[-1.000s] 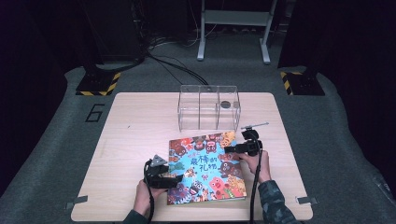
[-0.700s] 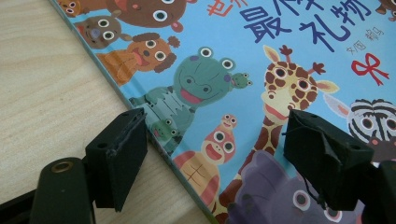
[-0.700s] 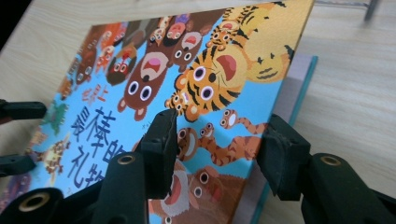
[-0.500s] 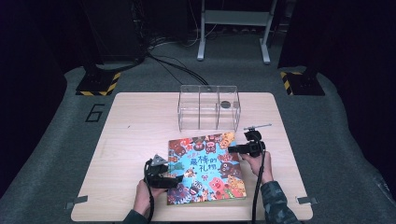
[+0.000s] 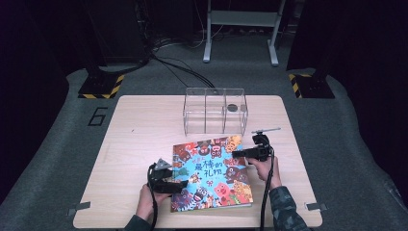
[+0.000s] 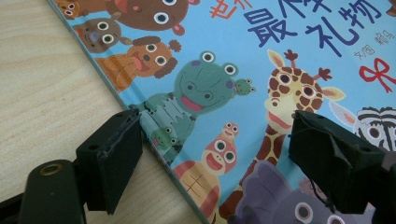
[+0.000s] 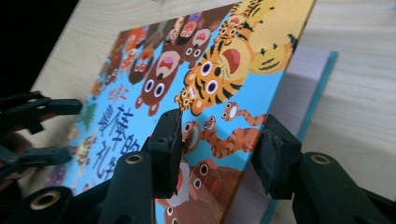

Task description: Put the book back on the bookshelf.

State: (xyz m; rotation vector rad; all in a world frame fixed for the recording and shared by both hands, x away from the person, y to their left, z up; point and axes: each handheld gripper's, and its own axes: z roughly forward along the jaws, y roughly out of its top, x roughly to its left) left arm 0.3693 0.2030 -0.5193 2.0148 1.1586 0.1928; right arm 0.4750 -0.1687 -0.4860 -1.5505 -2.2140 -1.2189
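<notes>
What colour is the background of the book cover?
Light blue, with many cartoon animals on the book cover; the left gripper view shows it best.

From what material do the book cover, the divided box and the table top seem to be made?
Book cover: probably stiff glossy printed board; it lifts flat above the pages and shows sheen. Divided box: clear plastic, likely acrylic, since the table shows through its walls. Table top: light wood or wood-look laminate; fine grain lines, matte.

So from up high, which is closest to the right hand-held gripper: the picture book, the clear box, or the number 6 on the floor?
From the right hand-held gripper:
1. Picture book, right at the gripper, under its jaws.
2. Clear box, behind it, at the table's far edge.
3. Number 6, far off on the floor, past the table's left far corner.
</notes>
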